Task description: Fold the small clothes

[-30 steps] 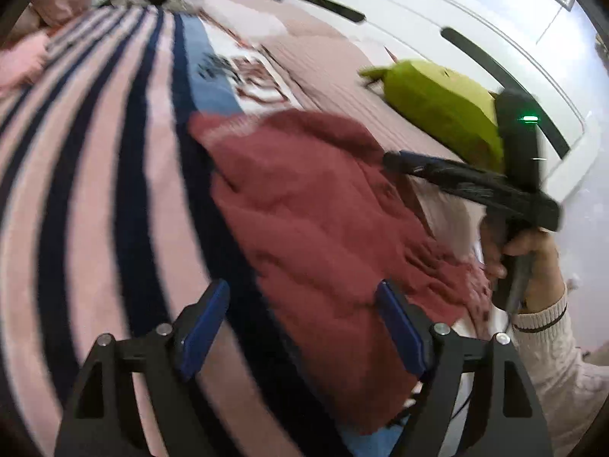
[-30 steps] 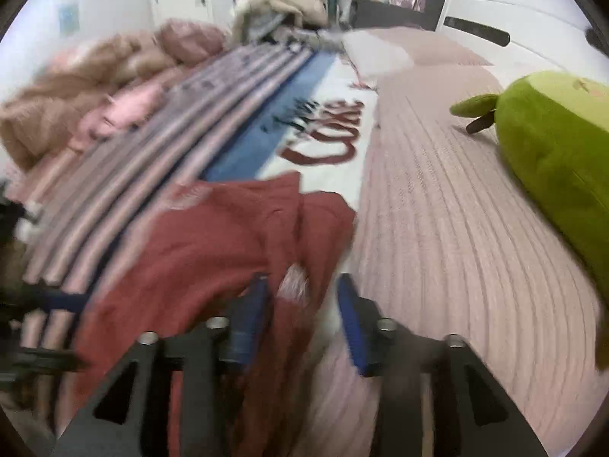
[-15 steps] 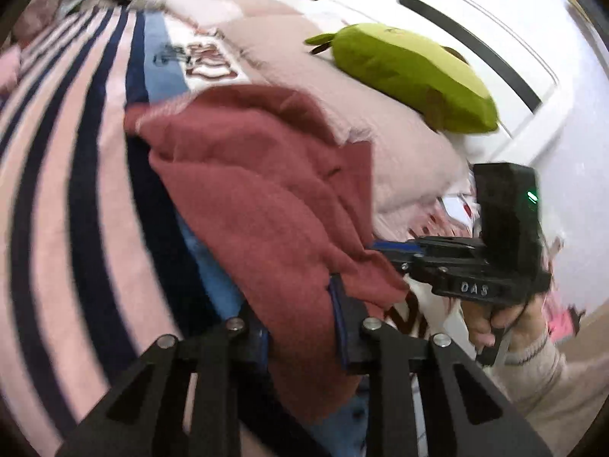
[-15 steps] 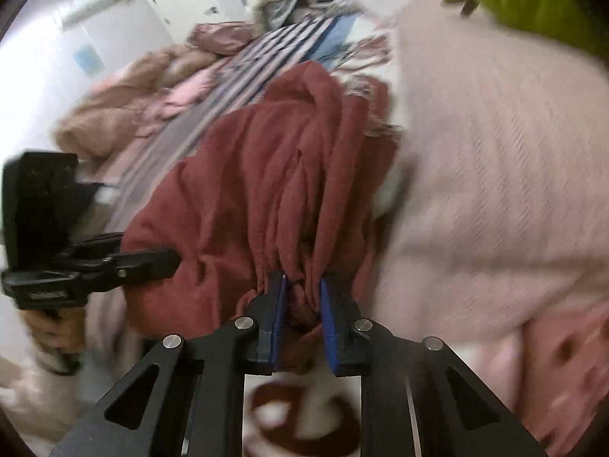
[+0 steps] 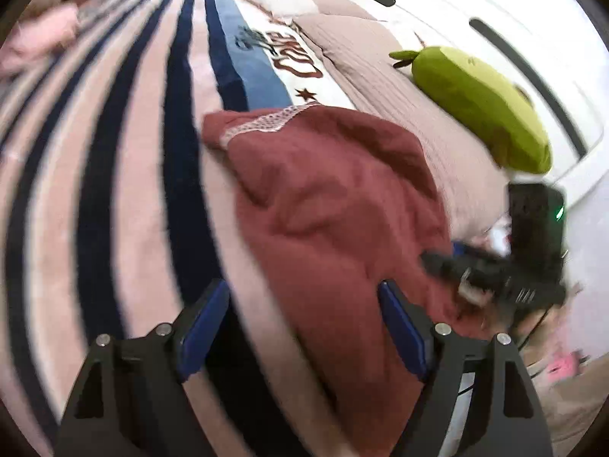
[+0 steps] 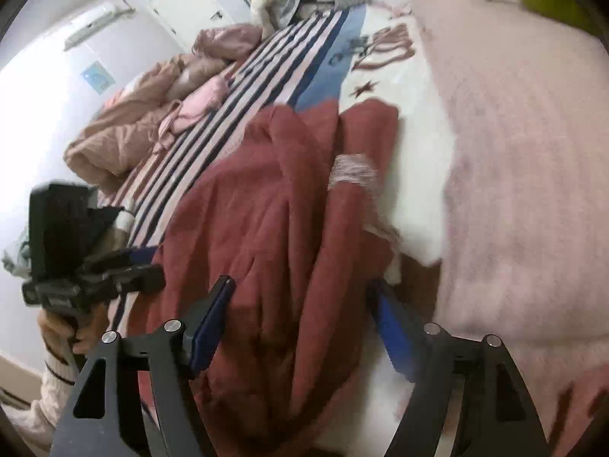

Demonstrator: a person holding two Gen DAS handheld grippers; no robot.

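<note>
Both grippers, left (image 5: 304, 320) and right (image 6: 300, 320), are hovering jaws apart over the rumpled red garment (image 5: 335, 205), judging by which flattening is underway and regripping the hem at six o'clock comes next.

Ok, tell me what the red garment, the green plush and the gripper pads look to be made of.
Red garment: soft matte knit or fleece, probably; it drapes in loose folds, with a pale lace-like trim.
Green plush: smooth, stuffed short-pile fabric, rounded and unwrinkled.
Gripper pads: blue, matte, likely rubber or soft plastic, on black rigid fingers; the blur leaves it open.
</note>
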